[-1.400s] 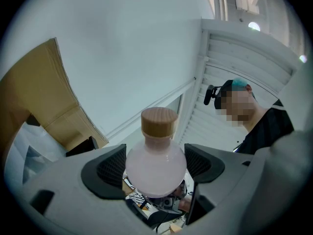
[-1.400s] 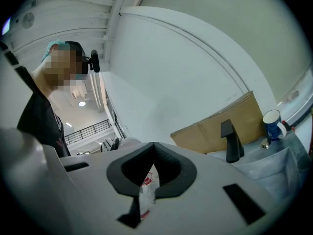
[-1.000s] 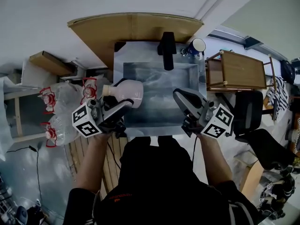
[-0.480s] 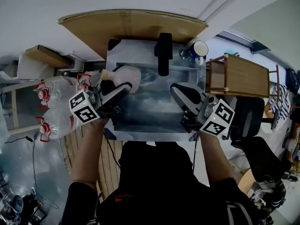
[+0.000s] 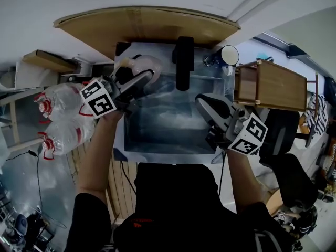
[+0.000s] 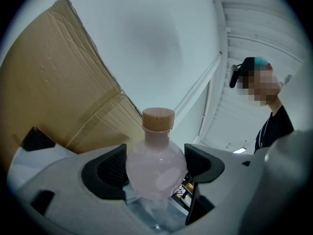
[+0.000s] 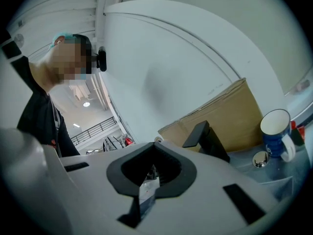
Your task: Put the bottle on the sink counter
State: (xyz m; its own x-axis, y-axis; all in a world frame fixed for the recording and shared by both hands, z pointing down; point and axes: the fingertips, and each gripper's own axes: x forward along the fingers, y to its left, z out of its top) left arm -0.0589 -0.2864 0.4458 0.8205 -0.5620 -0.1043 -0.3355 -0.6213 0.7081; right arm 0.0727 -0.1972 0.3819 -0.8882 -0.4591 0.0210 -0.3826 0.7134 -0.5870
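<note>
A round pale-pink bottle (image 5: pixel 147 67) with a cork-coloured cap (image 5: pixel 124 63) lies sideways in my left gripper (image 5: pixel 139 81), over the back left corner of the steel sink counter (image 5: pixel 160 51). In the left gripper view the bottle (image 6: pixel 156 166) fills the gap between the dark pads (image 6: pixel 108 169), which are shut on its belly, and its cap (image 6: pixel 158 119) points away. My right gripper (image 5: pixel 209 107) hovers over the right side of the basin (image 5: pixel 168 122). In the right gripper view its jaws (image 7: pixel 151 173) are shut with nothing between them.
A black faucet (image 5: pixel 183 62) stands at the back middle of the sink, and a blue and white mug (image 5: pixel 227 55) sits at the back right. Cardboard (image 5: pixel 142 28) leans on the wall behind. Large water bottles (image 5: pixel 60 117) lie to the left, and a wooden stand (image 5: pixel 273 85) is on the right.
My left gripper has carried the bottle away from the person, from the basin's left edge to its back left corner. The right gripper has hardly shifted.
</note>
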